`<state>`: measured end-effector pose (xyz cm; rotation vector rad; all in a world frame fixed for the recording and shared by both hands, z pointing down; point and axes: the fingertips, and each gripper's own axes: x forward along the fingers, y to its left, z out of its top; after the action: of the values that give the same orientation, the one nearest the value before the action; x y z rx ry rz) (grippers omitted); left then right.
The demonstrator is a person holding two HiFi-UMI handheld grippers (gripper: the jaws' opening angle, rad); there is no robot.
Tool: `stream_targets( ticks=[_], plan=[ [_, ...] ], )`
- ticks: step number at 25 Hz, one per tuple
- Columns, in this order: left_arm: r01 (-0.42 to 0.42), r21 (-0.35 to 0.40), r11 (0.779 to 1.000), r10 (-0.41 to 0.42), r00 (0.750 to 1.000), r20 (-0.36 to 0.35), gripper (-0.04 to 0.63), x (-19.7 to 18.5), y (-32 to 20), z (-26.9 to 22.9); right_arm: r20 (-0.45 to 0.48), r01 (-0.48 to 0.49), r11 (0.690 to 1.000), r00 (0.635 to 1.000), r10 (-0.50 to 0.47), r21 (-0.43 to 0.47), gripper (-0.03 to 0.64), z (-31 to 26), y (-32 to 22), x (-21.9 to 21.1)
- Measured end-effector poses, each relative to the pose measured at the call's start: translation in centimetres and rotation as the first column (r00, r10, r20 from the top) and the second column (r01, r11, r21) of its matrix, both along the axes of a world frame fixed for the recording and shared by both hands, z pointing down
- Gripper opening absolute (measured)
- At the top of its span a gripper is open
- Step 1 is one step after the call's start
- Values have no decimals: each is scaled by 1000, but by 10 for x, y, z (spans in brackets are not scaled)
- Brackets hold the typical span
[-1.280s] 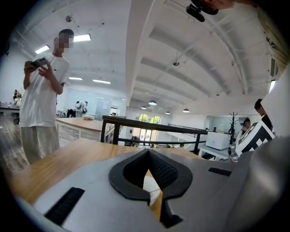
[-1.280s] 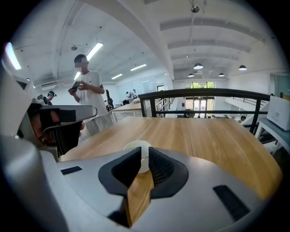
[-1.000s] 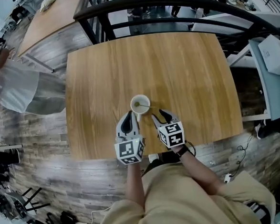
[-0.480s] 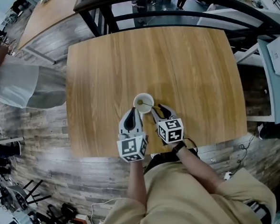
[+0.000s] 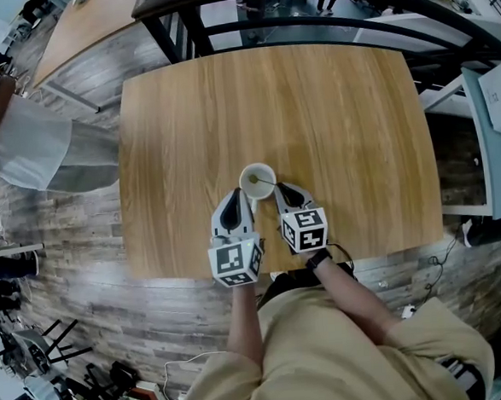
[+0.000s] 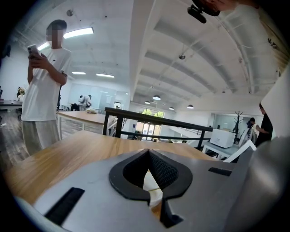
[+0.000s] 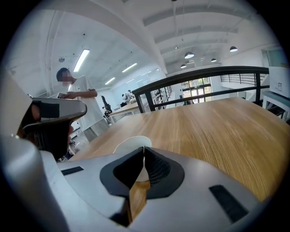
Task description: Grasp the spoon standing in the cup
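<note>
Wooden table [image 5: 312,105]: spoon [image 5: 263,182] at right hand-held gripper [image 5: 276,189] tips.

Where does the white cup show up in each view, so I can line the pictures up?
Head view: the cup sits about mid-picture.
Left gripper view: low centre, glimpsed through the jaw opening.
Right gripper view: its rim shows just above the jaws, left of centre.
Shared landmark: the black railing behind it.
</note>
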<state>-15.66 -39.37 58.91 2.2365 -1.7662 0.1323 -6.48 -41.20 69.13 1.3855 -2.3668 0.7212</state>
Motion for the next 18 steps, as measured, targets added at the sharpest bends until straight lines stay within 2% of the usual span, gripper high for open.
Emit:
stream_targets(
  ticks=[8, 18],
  plan=[
    [3, 27, 1000, -3, 1000, 11, 6, -1, 15, -20, 18, -10, 999, 1000, 9, 34, 18, -27, 11, 6],
    [-17, 119, 993, 12, 999, 40, 6, 3, 40, -64, 37, -17, 984, 999, 10, 180, 18, -92, 33, 13]
  ],
)
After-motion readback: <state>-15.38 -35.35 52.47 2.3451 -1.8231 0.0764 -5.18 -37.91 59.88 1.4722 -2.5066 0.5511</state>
